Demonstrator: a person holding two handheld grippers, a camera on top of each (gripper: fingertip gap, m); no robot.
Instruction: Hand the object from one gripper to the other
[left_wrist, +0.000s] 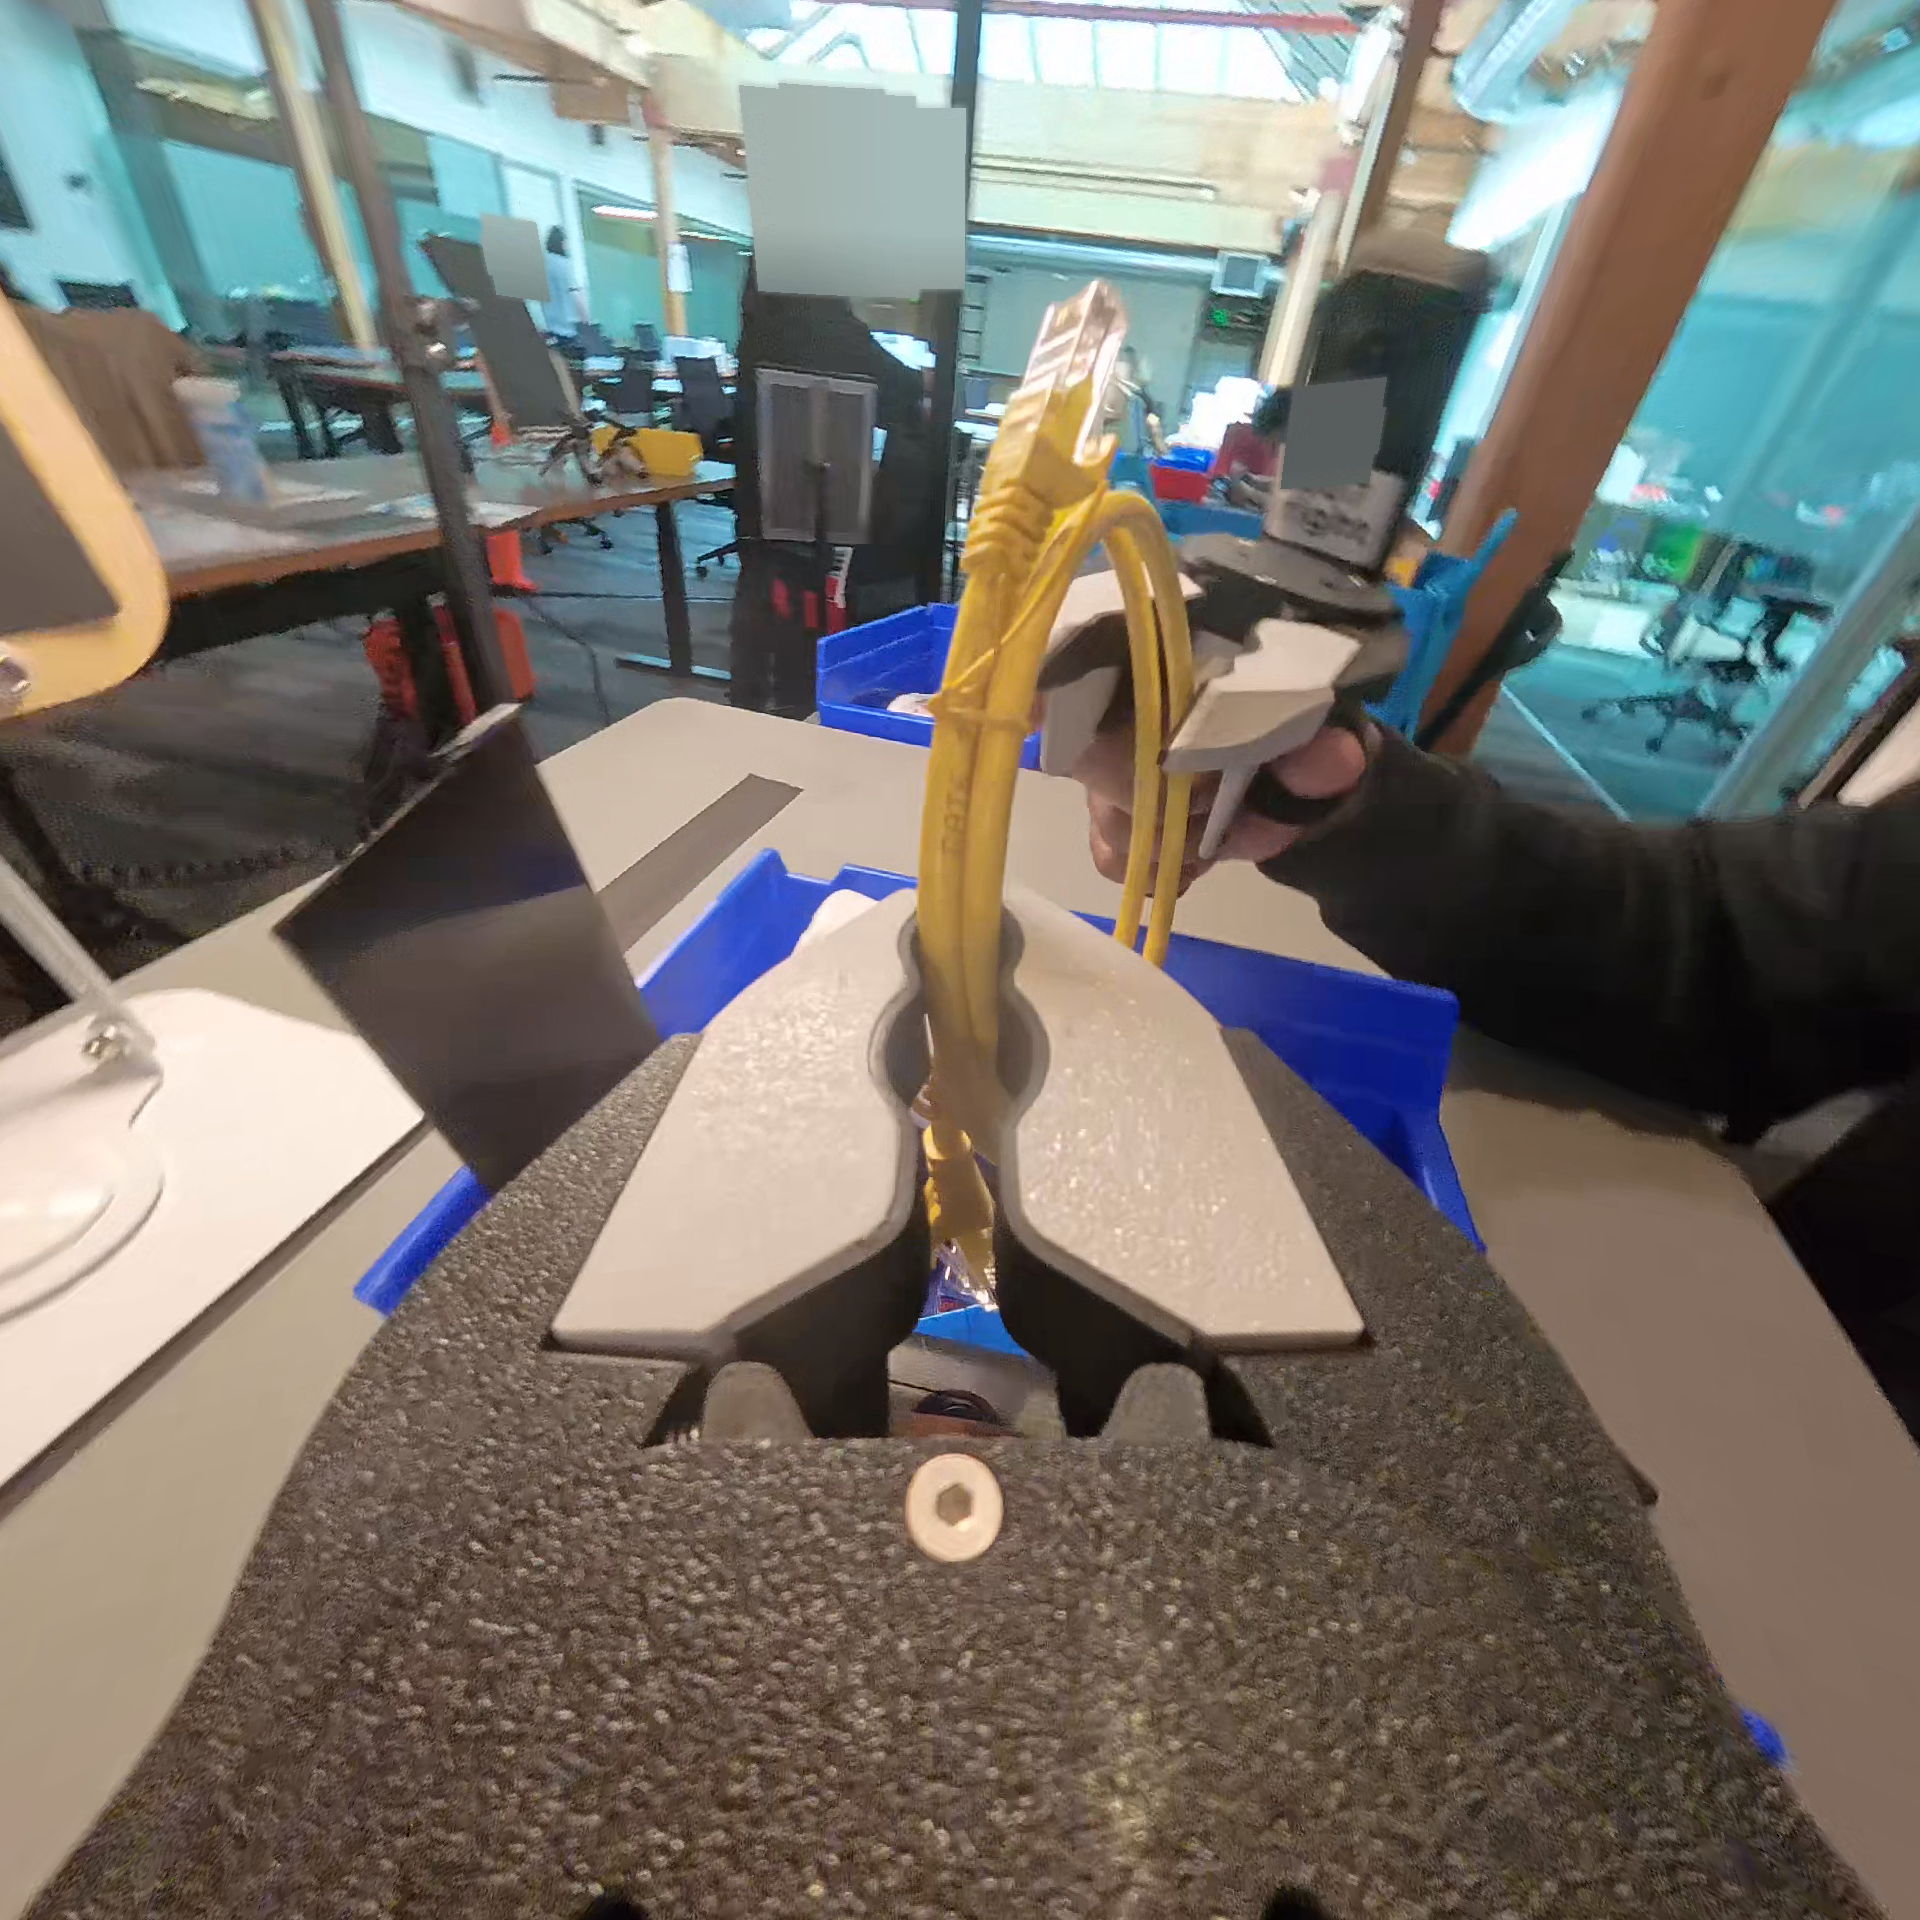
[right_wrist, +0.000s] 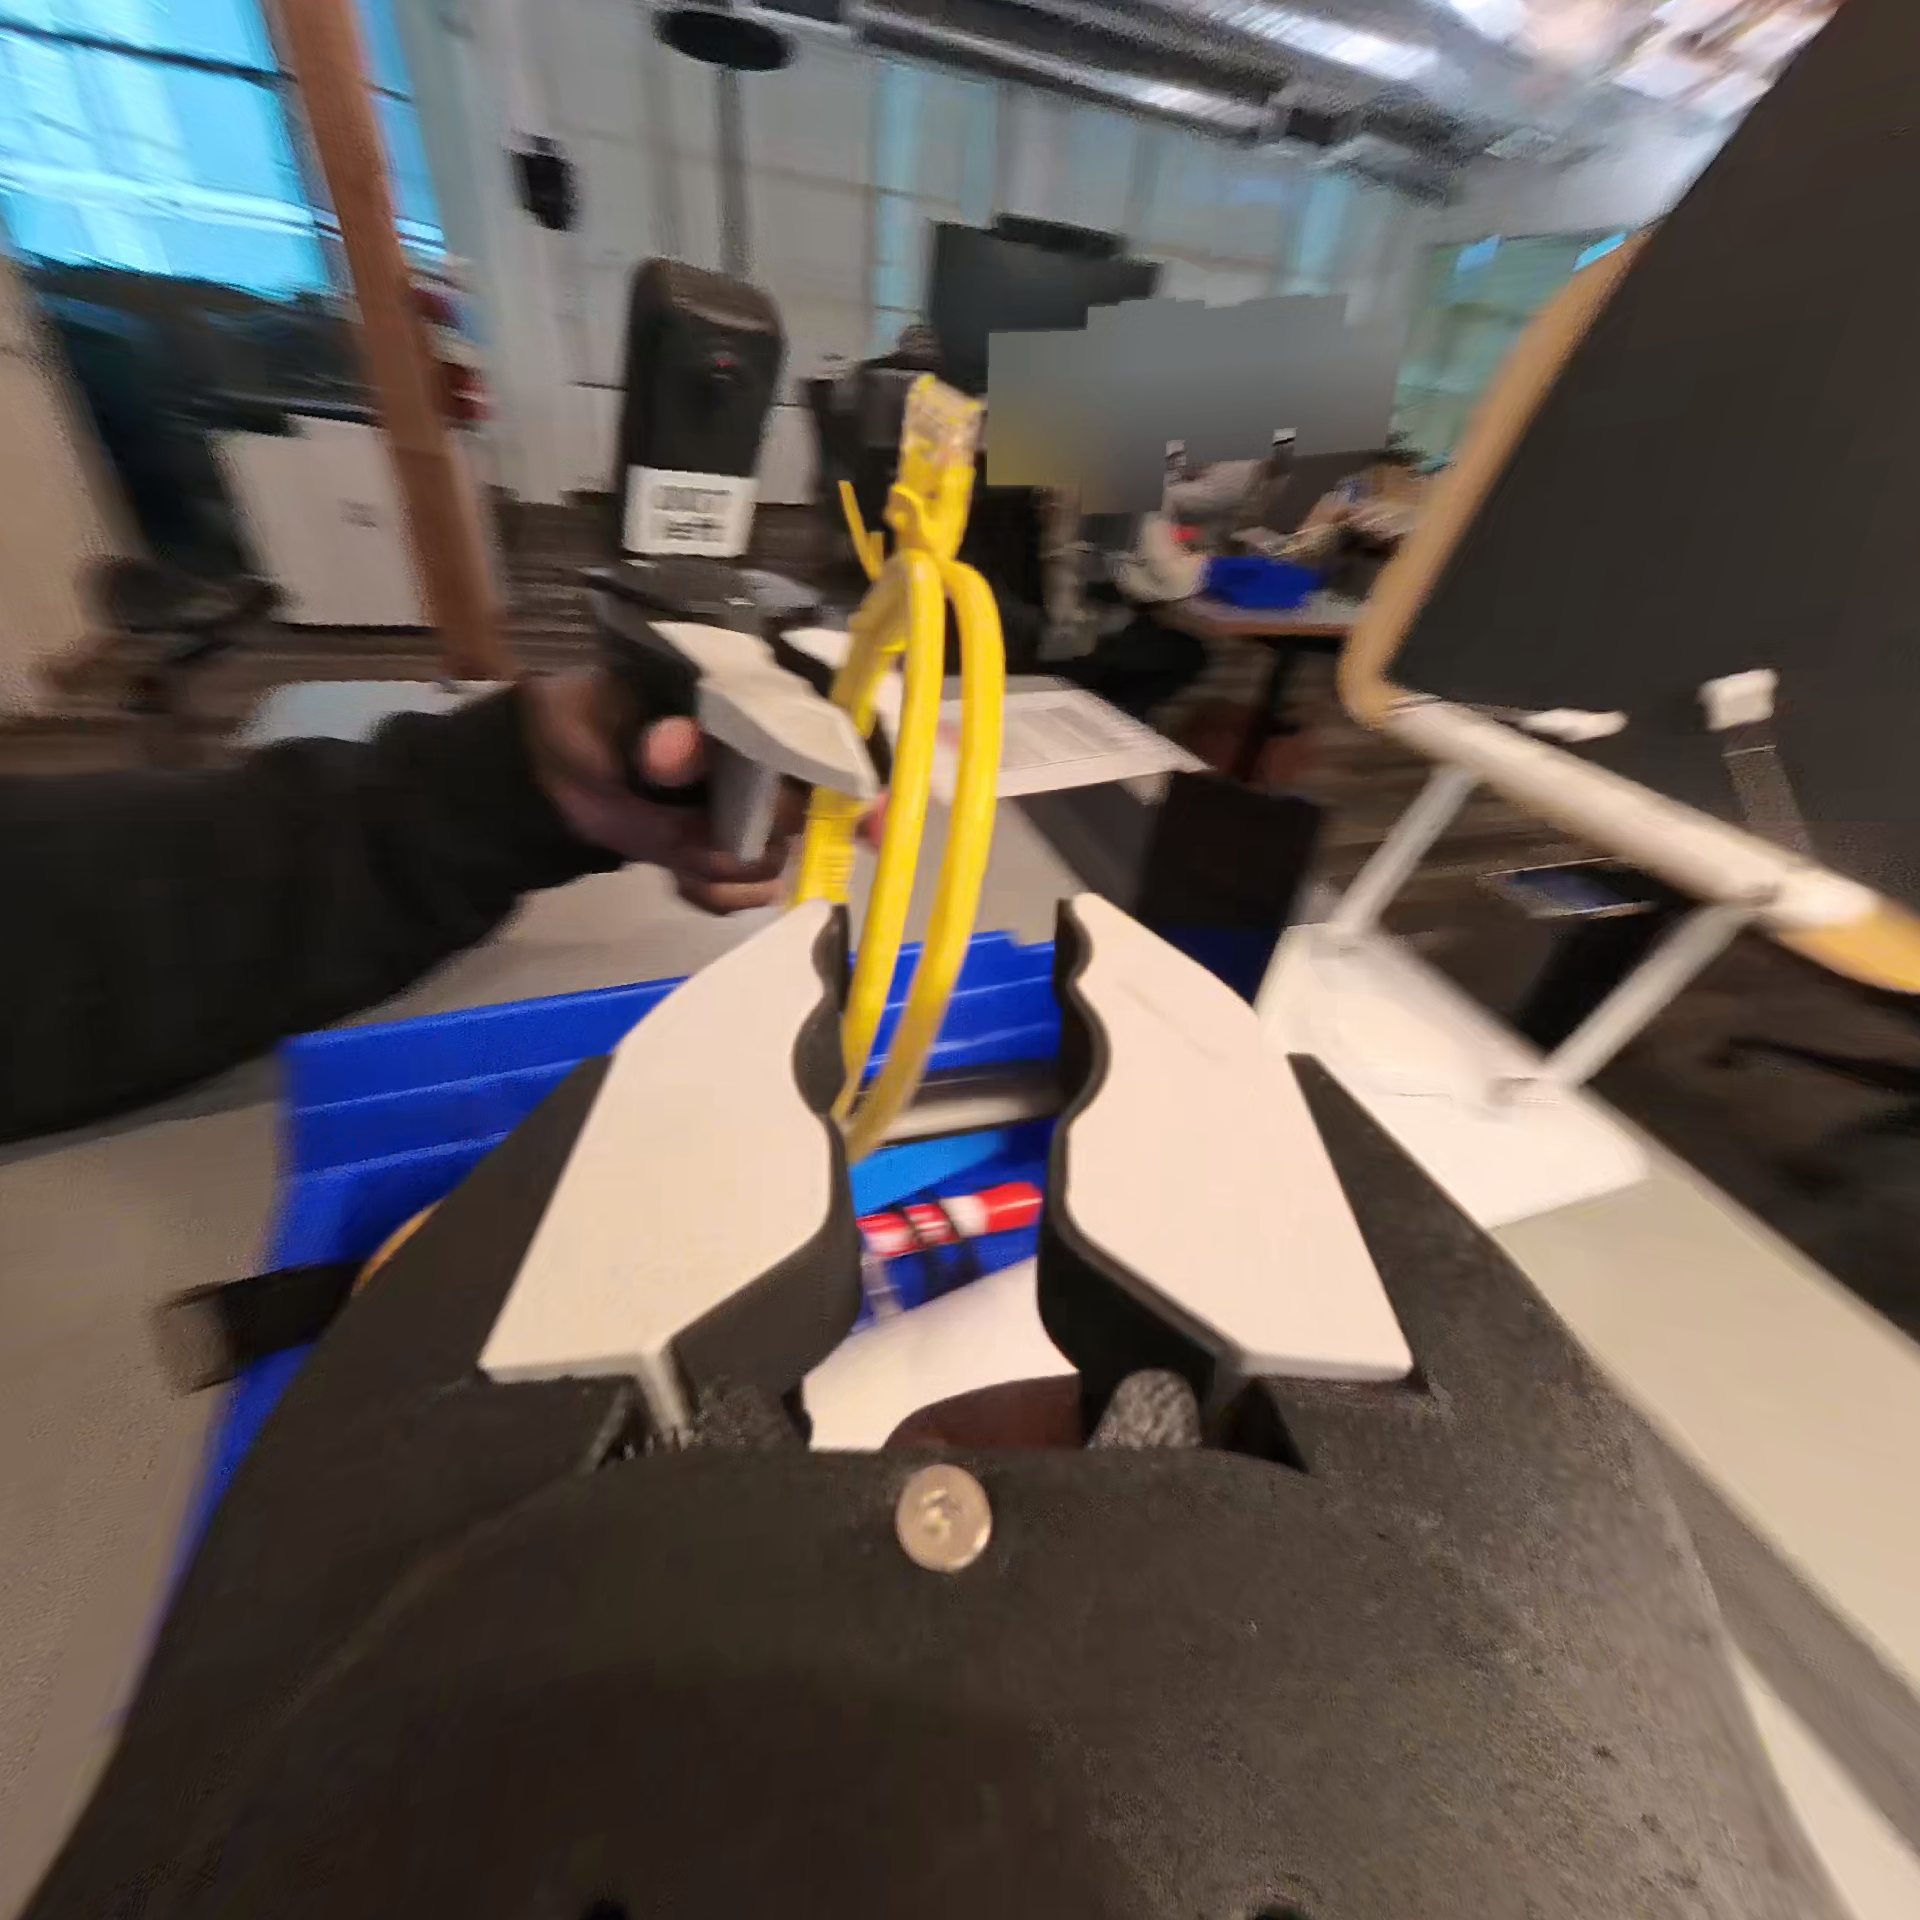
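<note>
Yellow cable coil (left_wrist: 971, 831) stood upright above the blue bin (left_wrist: 1340, 1008), clamped in the left tongs (left_wrist: 961, 961). Farther right, the right tongs (left_wrist: 1127, 732) gaped around its far loop, a sleeved hand (left_wrist: 1288, 790) reaching in level over the desk (left_wrist: 665, 758)

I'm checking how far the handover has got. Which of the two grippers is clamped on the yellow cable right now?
The left gripper: its fingers are shut on the bundled yellow cable. The right gripper is open, its fingers spread either side of the far loop, not closed on it.
</note>
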